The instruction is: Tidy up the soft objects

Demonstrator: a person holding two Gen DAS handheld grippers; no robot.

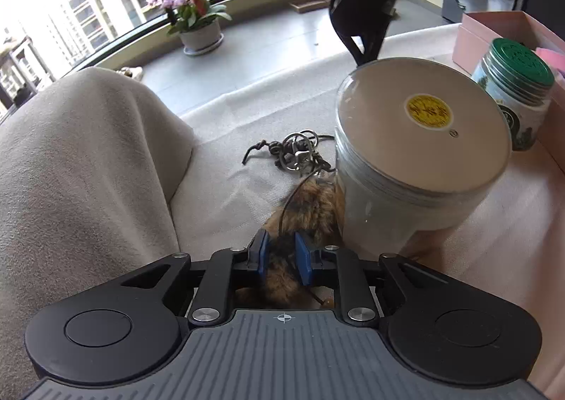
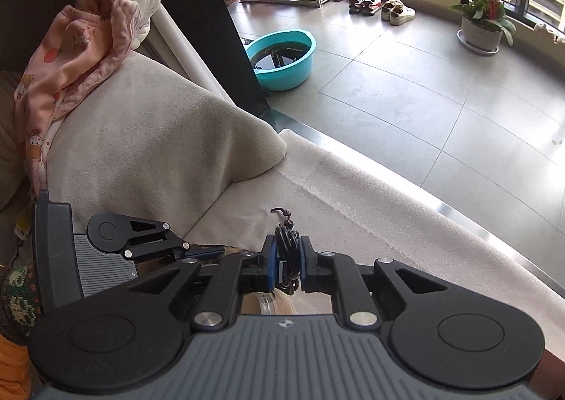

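Observation:
A brown furry pom-pom charm (image 1: 310, 209) lies on the white tablecloth (image 1: 226, 195) against a big clear jar (image 1: 420, 152). Its cord runs to a bunch of metal key rings and a black knotted cord (image 1: 296, 152). My left gripper (image 1: 282, 251) is shut on the near end of the fur. In the right wrist view my right gripper (image 2: 286, 251) is shut on the black cord and rings (image 2: 286, 241), just above the cloth. The left gripper also shows in the right wrist view (image 2: 148, 241), beside the right one. The right gripper's arm shows in the left wrist view (image 1: 370, 0).
A beige folded blanket (image 1: 77, 159) fills the left of the table, with pink printed clothing (image 2: 77, 46) on its far side. A green-lidded jar (image 1: 519, 89) and a pink box (image 1: 501, 29) stand right of the big jar. The table edge (image 2: 441, 202) drops to a tiled floor.

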